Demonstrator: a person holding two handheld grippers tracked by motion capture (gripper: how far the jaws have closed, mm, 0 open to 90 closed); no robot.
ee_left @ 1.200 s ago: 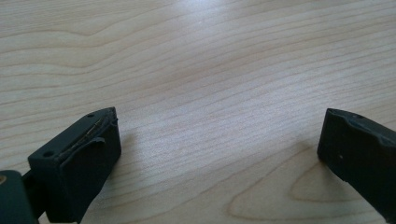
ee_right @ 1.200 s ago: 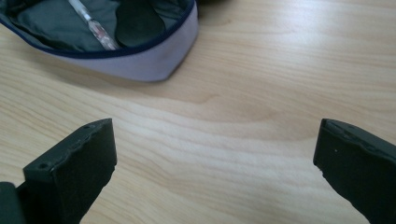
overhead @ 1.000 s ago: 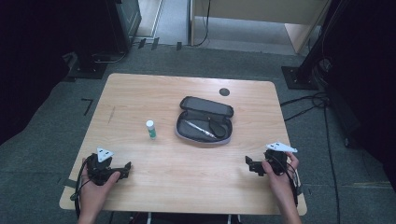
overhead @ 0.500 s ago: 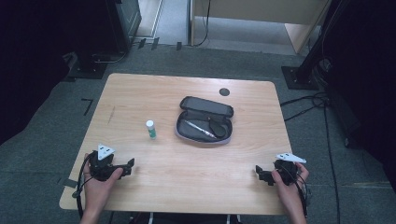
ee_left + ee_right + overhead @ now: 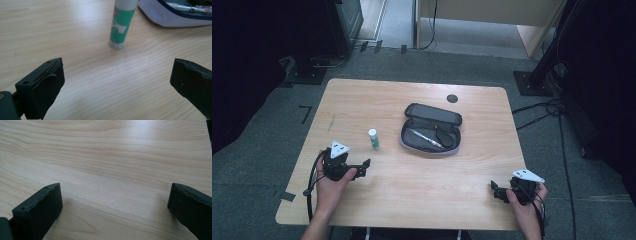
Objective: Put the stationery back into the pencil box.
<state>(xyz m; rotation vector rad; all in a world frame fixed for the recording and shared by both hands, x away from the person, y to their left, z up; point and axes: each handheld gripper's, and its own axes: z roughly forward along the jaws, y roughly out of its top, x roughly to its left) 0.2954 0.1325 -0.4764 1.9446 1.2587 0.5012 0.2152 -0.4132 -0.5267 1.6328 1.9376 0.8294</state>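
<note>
High view: I've drawn my right gripper (image 5: 500, 192) back to the counter's (image 5: 422, 190) near right corner, jaws spread and empty. My left gripper (image 5: 358, 167), jaws also spread, faces the upright glue stick (image 5: 373, 138) beside the open pencil case (image 5: 430, 131), likely my next grasp.

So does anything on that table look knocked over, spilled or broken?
Nothing stands out. The glue stick stands upright, the case lies open and flat with a pen inside, and both grippers, left and right, are open and hold nothing.
</note>
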